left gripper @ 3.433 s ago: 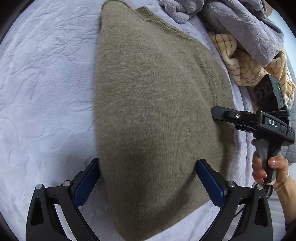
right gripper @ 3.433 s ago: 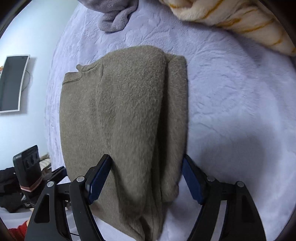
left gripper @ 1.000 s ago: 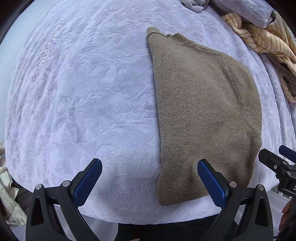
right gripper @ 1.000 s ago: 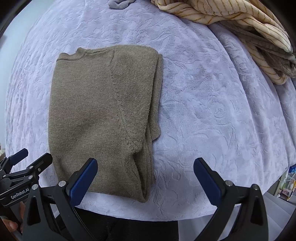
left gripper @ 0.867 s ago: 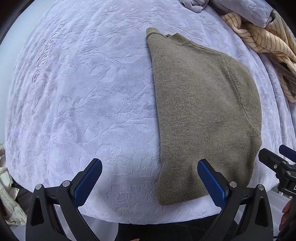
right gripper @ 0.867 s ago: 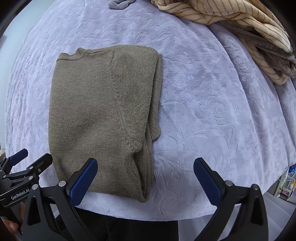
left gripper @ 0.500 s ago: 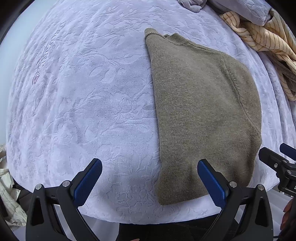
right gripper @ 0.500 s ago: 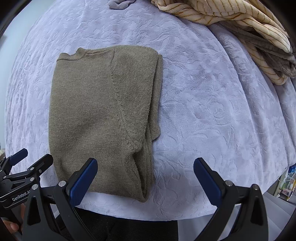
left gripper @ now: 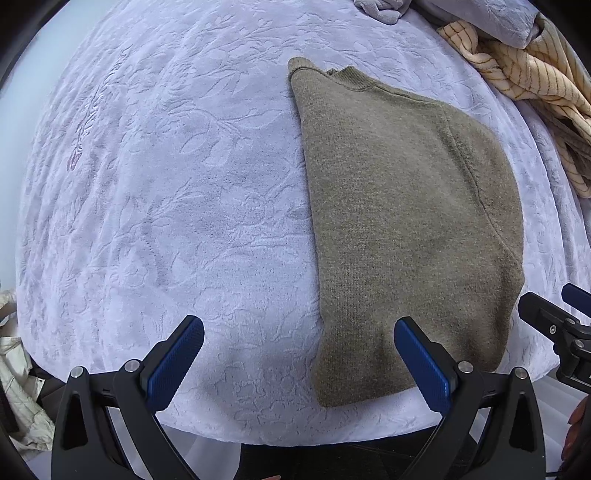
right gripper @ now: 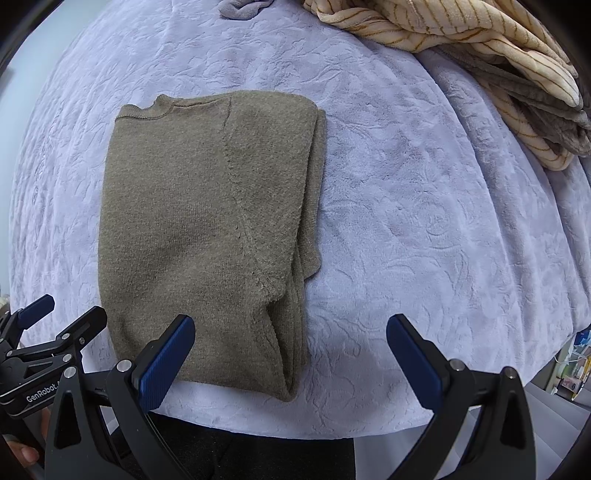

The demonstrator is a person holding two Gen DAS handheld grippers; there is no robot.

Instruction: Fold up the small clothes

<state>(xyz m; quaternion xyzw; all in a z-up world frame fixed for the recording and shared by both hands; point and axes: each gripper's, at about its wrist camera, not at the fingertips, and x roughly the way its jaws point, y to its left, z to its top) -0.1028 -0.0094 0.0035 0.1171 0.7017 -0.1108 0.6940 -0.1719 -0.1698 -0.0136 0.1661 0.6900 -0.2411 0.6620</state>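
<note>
An olive-brown knit sweater [left gripper: 402, 221] lies folded lengthwise on the lavender embossed bed cover [left gripper: 166, 192], collar at the far end. It also shows in the right wrist view [right gripper: 207, 229], with its layered fold edge on the right side. My left gripper [left gripper: 299, 354] is open and empty, held above the sweater's near left corner. My right gripper [right gripper: 291, 354] is open and empty, above the sweater's near right corner. The right gripper shows at the right edge of the left wrist view [left gripper: 554, 325]. The left gripper shows at the lower left of the right wrist view [right gripper: 51, 332].
A cream striped garment [right gripper: 461, 44] and grey fleece clothes [left gripper: 476, 14] are piled at the far right of the bed. The bed's near edge [right gripper: 332, 428] runs just below the sweater. Pale fabric [left gripper: 18, 406] lies off the bed at the lower left.
Both grippers have pulled back and up from the sweater since 3.4 s ago. Over the last second they have held almost still, and the sweater has not moved.
</note>
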